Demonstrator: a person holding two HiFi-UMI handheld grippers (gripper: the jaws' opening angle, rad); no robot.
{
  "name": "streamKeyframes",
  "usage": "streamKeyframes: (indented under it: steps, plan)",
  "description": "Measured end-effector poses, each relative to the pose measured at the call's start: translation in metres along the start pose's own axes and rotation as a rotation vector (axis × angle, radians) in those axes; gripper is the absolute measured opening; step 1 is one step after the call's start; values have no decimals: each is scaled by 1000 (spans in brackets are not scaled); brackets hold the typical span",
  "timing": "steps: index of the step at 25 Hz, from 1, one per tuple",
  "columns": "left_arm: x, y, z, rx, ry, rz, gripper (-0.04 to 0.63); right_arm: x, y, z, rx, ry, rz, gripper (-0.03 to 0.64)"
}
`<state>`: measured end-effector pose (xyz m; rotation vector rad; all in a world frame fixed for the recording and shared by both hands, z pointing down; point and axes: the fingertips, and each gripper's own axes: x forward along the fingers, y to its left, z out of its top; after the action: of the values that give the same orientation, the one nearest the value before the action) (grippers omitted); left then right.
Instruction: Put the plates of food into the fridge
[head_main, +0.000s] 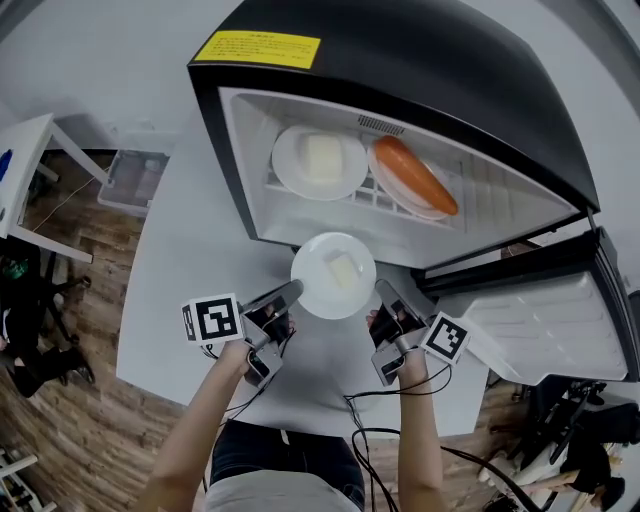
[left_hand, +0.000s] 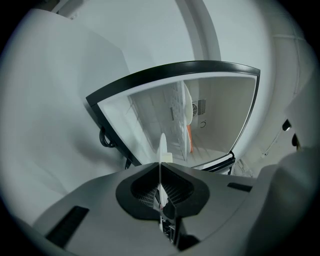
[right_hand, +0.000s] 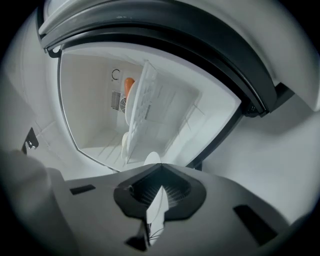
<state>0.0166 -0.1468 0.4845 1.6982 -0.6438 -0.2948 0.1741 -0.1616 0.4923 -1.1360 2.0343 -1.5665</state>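
Observation:
A white plate (head_main: 333, 275) carrying a pale yellow block (head_main: 343, 270) hangs just in front of the open black fridge (head_main: 400, 60). My left gripper (head_main: 293, 291) is shut on its left rim and my right gripper (head_main: 383, 291) is shut on its right rim. In the left gripper view the plate (left_hand: 162, 148) shows edge-on, pinched between the jaws of the left gripper (left_hand: 160, 192). The right gripper (right_hand: 156, 200) clamps the plate's rim (right_hand: 152, 160) the same way. On the fridge's wire shelf (head_main: 375, 195) sit a plate with a pale block (head_main: 318, 161) and a plate with an orange sausage (head_main: 413, 175).
The fridge door (head_main: 545, 315) stands swung open at the right. The fridge rests on a white table (head_main: 185, 270). A clear plastic bin (head_main: 135, 180) is on the floor at the left, and cables (head_main: 400, 440) trail from the grippers towards me.

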Motion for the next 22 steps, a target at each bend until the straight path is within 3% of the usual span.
streamKeyframes:
  steps: [12,19,22]
  plan:
    - [31,49,24,-113,-97,44,15,45,-42,22,25,-84,-155,14]
    - [50,54,25,-122,-86,62,17,70,-36,12,-26,-24,-133,14]
    - [56,53,25,-153,-112,51,17,72,-29,10,-12,-46,-111,14]
